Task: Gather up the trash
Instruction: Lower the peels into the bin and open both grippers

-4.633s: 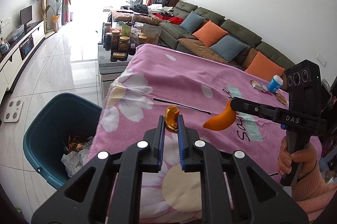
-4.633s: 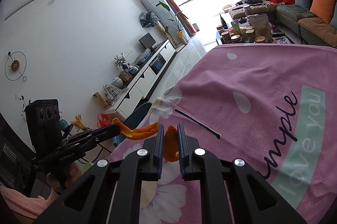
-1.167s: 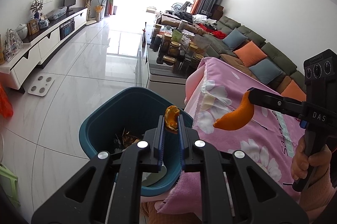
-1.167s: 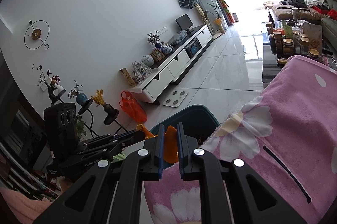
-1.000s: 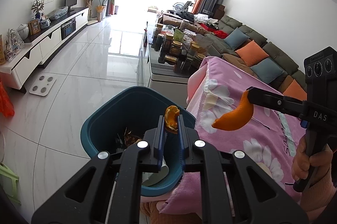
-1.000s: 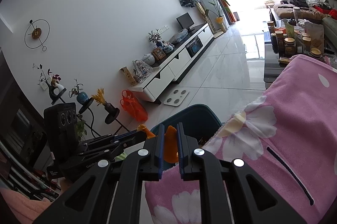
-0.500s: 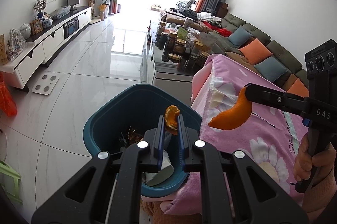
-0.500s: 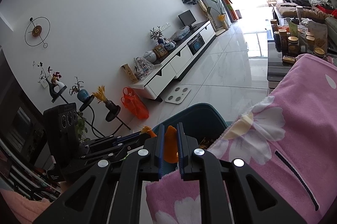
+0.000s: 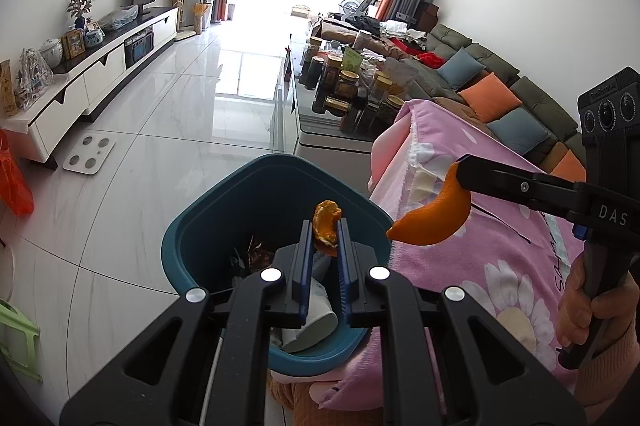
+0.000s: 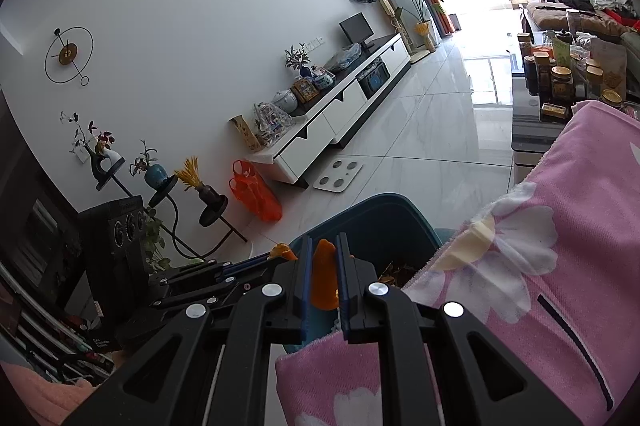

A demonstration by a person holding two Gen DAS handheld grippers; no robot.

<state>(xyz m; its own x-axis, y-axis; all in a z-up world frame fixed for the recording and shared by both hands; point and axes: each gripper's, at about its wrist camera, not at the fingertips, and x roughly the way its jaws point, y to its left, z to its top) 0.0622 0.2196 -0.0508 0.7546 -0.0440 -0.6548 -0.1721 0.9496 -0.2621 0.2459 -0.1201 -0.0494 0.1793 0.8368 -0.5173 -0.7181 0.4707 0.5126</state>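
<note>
My left gripper (image 9: 324, 226) is shut on a small curled piece of orange peel (image 9: 326, 222) and hangs over the dark teal bin (image 9: 208, 218). The bin holds a white paper cup (image 9: 316, 326) and dark scraps. My right gripper (image 10: 324, 258) is shut on a larger orange peel (image 10: 323, 278), which in the left wrist view shows as a curved orange peel (image 9: 432, 218) at the bin's right rim, over the edge of the pink flowered cloth (image 9: 500, 250). In the right wrist view the teal bin (image 10: 384, 218) lies just beyond the fingers.
A low table crowded with jars (image 9: 348, 86) stands behind the bin. A white scale (image 9: 90, 154) lies on the tiled floor, an orange bag (image 9: 14, 182) at the left. A white TV cabinet (image 9: 104, 66) lines the left wall, a sofa (image 9: 500, 90) the right.
Both grippers have crept a little further toward the bin, each still holding its peel; the bin now sits more centrally under the left gripper.
</note>
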